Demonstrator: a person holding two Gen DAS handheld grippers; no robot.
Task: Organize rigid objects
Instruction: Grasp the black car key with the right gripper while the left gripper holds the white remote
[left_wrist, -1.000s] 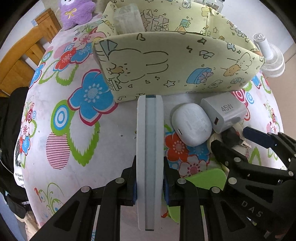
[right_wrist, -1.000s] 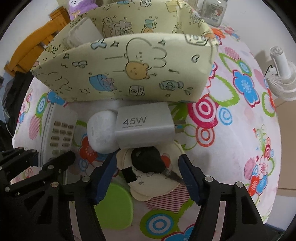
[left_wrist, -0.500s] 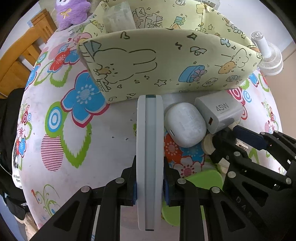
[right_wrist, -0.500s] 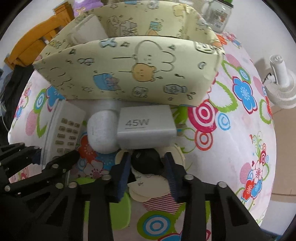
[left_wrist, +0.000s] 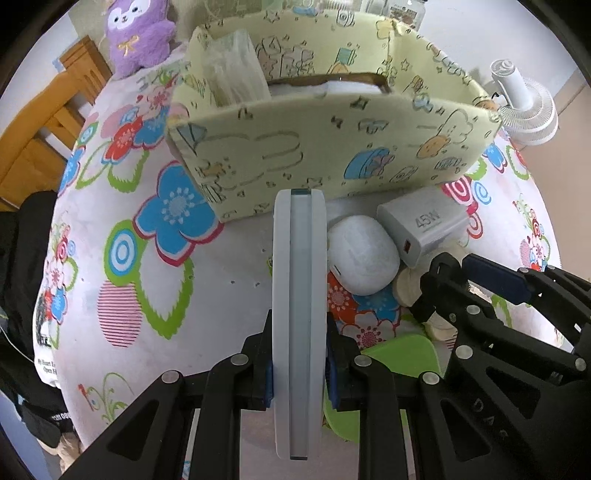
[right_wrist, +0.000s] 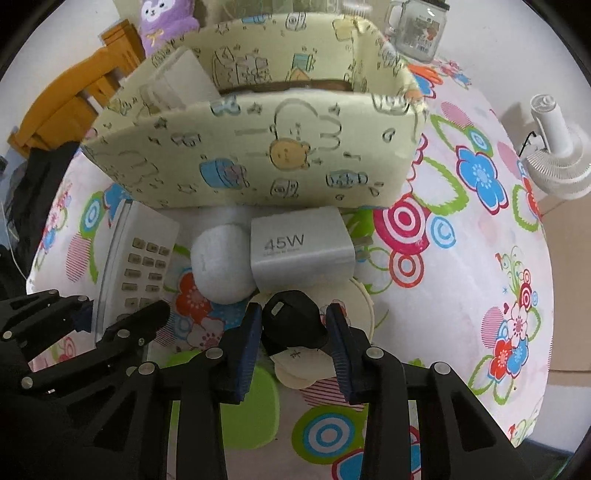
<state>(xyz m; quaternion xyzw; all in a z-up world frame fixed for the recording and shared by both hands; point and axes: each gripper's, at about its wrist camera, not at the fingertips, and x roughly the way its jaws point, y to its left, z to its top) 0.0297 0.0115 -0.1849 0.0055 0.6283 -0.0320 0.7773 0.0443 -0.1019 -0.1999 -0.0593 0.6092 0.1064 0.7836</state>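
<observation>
My left gripper (left_wrist: 298, 363) is shut on a white remote control (left_wrist: 299, 295), held on edge above the flowered tablecloth; its keypad (right_wrist: 146, 266) shows in the right wrist view. My right gripper (right_wrist: 293, 332) is shut on a black key fob (right_wrist: 293, 319), just above a round cream coaster (right_wrist: 354, 306). Ahead lie a white oval earbud case (right_wrist: 221, 266) and a grey 45W charger (right_wrist: 301, 249). Behind them stands a pale yellow cartoon-print storage box (right_wrist: 258, 158), which holds a white packet (left_wrist: 236, 74).
A green lid-like object (right_wrist: 255, 410) lies under the grippers. A white desk fan (right_wrist: 557, 147) stands at the right, a glass jar (right_wrist: 417, 29) and a purple plush toy (left_wrist: 140, 33) behind the box. A wooden chair (left_wrist: 33, 140) is at the left table edge.
My right gripper's fingers have shut on the black key fob, which now sits lifted off the coaster. Both views have risen, showing more of the box's inside. The left gripper still holds the remote.
</observation>
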